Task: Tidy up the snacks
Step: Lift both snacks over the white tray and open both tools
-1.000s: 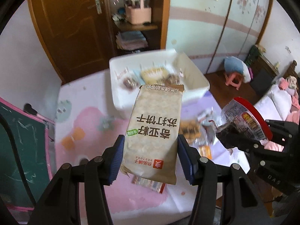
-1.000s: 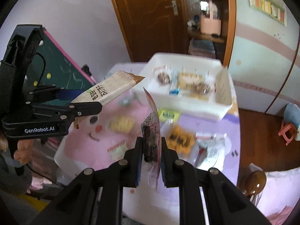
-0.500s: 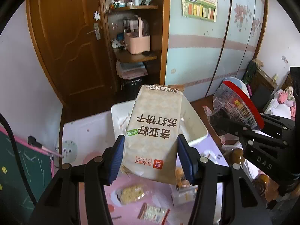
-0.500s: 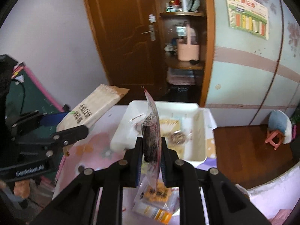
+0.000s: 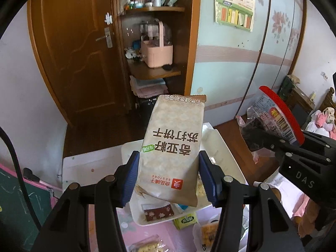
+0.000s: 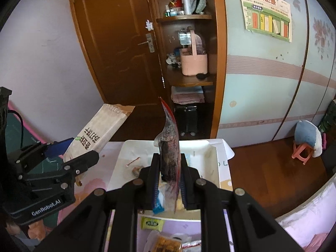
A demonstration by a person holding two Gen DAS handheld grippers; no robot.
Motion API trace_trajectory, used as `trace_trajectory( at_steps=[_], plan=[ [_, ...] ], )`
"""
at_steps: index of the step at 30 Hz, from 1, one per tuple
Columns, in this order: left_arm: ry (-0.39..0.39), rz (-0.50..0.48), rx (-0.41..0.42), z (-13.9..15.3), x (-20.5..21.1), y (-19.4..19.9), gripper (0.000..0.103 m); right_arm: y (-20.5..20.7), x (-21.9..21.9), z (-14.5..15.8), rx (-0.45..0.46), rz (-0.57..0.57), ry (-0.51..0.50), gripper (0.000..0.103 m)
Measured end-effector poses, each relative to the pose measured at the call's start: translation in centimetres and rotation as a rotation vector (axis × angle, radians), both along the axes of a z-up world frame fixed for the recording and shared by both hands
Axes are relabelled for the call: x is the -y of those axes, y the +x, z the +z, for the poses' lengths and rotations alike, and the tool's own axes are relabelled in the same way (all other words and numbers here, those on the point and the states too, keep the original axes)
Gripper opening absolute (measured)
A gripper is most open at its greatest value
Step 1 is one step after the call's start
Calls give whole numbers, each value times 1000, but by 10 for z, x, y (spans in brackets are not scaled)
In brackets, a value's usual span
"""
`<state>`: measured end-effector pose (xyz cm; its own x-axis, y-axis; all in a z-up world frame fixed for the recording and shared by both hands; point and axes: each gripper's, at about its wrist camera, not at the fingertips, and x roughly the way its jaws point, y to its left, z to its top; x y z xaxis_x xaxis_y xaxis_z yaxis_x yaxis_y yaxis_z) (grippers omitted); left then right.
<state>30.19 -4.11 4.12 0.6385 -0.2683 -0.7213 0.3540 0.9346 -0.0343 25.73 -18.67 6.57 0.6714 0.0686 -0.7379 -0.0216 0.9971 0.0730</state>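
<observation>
Above the white bin (image 6: pixel 216 163), whose far rim lies clear, the left gripper (image 5: pixel 169 177) clamps a beige cracker packet (image 5: pixel 172 147) by its side edges. Right of it, the right gripper (image 6: pixel 169 180) pinches a thin red-edged snack bag (image 6: pixel 170 147) upright over the bin.

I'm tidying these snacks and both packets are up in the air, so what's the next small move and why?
Probably lower the left hand-held gripper and release the beige cracker packet into the white bin. The packet is clamped above the bin, which already holds snacks; the right hand-held gripper can follow with its red-edged packet.
</observation>
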Motion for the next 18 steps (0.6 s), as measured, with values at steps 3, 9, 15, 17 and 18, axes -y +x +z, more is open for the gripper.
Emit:
trace_trajectory(
  at_steps=[3, 9, 15, 17, 18],
  plan=[
    [14, 2, -25, -15, 5, 12, 54, 15, 1, -18, -44, -14, 5, 17],
    [44, 18, -80, -45, 9, 39, 54, 40, -4, -55, -132, -17, 10, 17],
    [91, 22, -115, -70, 10, 50, 69, 56, -5, -79, -200, -21, 23, 18],
    [91, 30, -116, -75, 7, 50, 90, 61, -5, -86, -223, -38, 2, 34],
    [84, 34, -111, -75, 4, 47, 91, 63, -5, -88, -231, -41, 0, 38]
  ],
)
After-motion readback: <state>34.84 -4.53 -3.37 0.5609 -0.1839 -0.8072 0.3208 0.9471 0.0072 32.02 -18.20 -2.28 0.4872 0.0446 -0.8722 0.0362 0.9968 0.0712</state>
